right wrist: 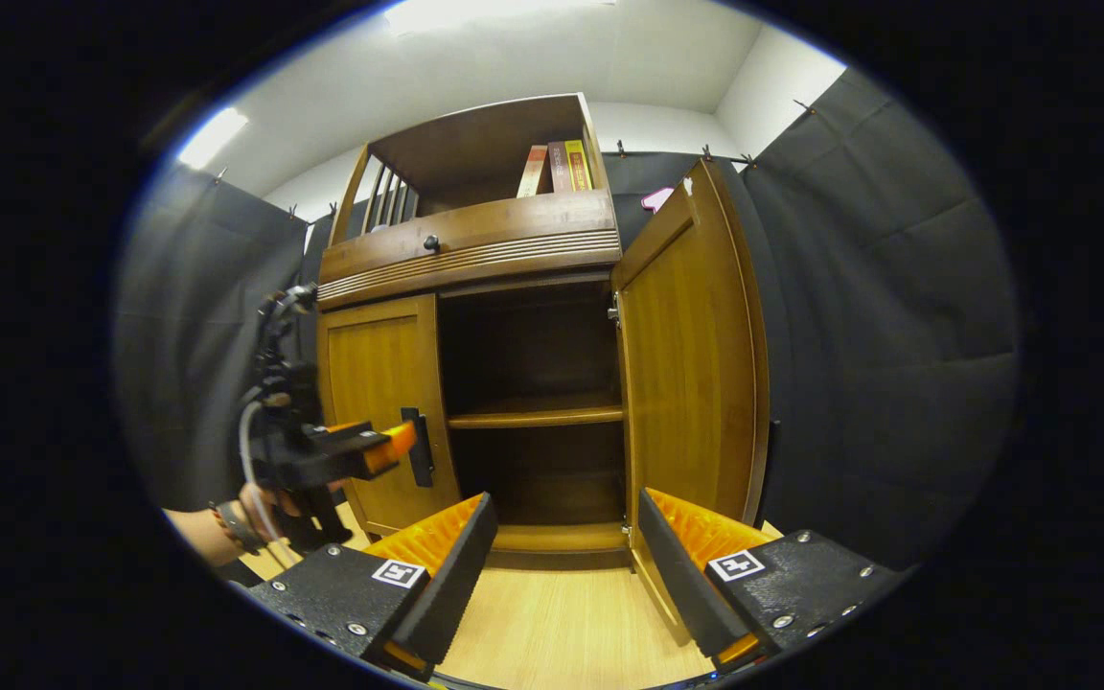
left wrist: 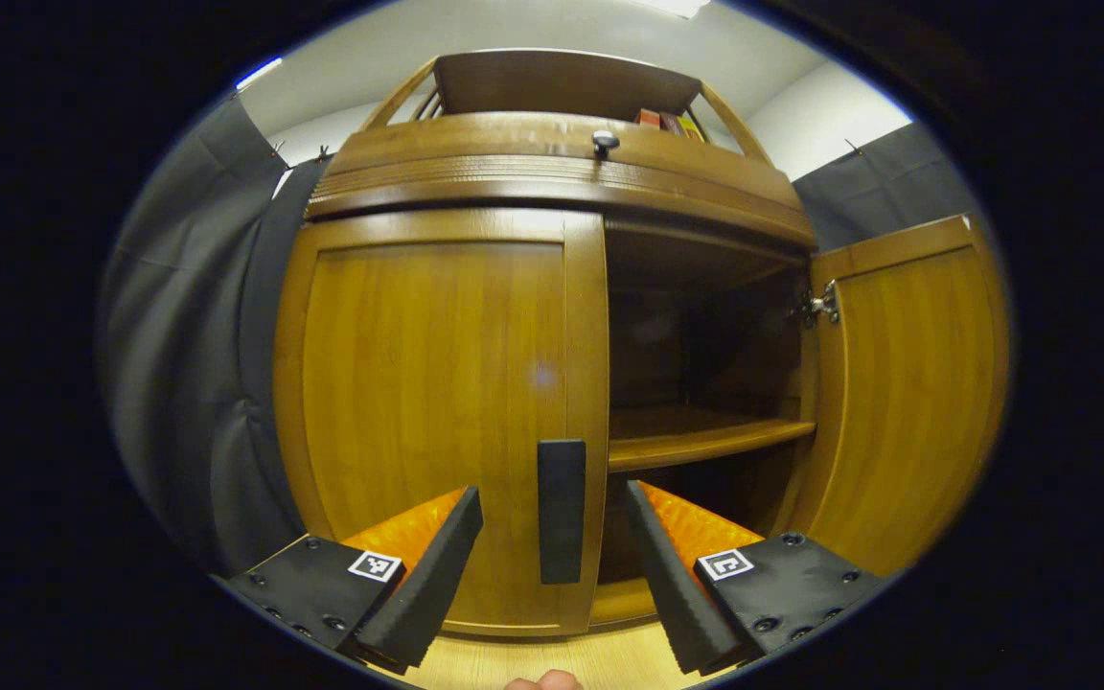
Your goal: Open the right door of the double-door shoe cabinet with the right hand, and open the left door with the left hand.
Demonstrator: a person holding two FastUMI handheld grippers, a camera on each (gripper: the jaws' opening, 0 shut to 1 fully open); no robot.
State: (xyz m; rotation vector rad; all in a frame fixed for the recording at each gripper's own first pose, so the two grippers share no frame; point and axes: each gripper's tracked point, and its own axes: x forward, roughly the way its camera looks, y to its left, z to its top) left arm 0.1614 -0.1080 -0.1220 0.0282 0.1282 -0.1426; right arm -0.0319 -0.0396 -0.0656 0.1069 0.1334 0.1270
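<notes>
The wooden shoe cabinet's left door [left wrist: 427,402] is closed, and its dark vertical handle [left wrist: 562,510] stands at the door's inner edge. My left gripper [left wrist: 552,496] is open, one finger on either side of that handle and not touching it. The right door [left wrist: 907,383] is swung wide open, showing the dark inside. In the right gripper view my right gripper [right wrist: 566,506] is open and holds nothing, low before the open compartment and just left of the right door [right wrist: 696,364]. That view also has the left gripper [right wrist: 401,443], held by a hand [right wrist: 226,532], at the left door's handle [right wrist: 418,447].
One shelf [right wrist: 535,417] crosses the open compartment. Above the doors is a drawer with a dark knob [right wrist: 431,243], and books [right wrist: 557,165] stand in the top rack. Light wood floor [right wrist: 562,623] lies in front. Black cloth walls close in on both sides.
</notes>
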